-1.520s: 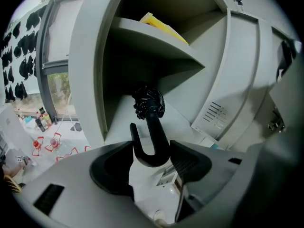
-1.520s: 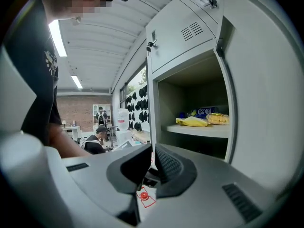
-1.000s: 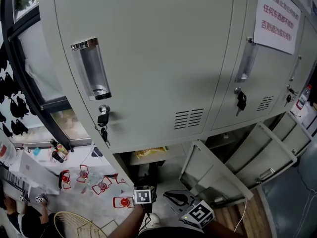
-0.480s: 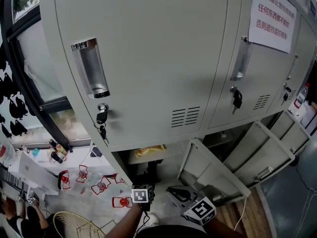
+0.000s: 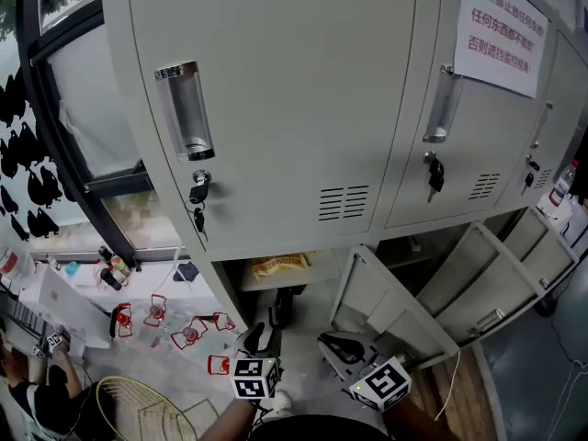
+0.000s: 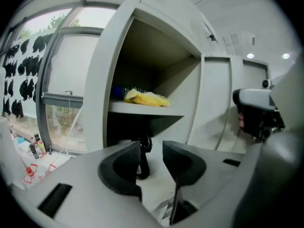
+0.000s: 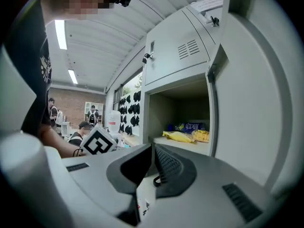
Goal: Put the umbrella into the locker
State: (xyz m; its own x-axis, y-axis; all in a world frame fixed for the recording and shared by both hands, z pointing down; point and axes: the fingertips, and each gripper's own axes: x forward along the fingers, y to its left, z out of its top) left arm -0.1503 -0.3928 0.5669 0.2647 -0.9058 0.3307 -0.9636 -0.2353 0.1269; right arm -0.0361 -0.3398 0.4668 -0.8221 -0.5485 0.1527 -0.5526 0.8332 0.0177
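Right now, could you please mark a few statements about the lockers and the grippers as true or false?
1. A yellow bag lies on the shelf of the open locker. True.
2. The top doors stand open. False: they are shut, with keys hanging in their locks.
3. A notice with red print is stuck on a top door. True.
4. The right gripper has its jaws wide apart. False: they are closed together.
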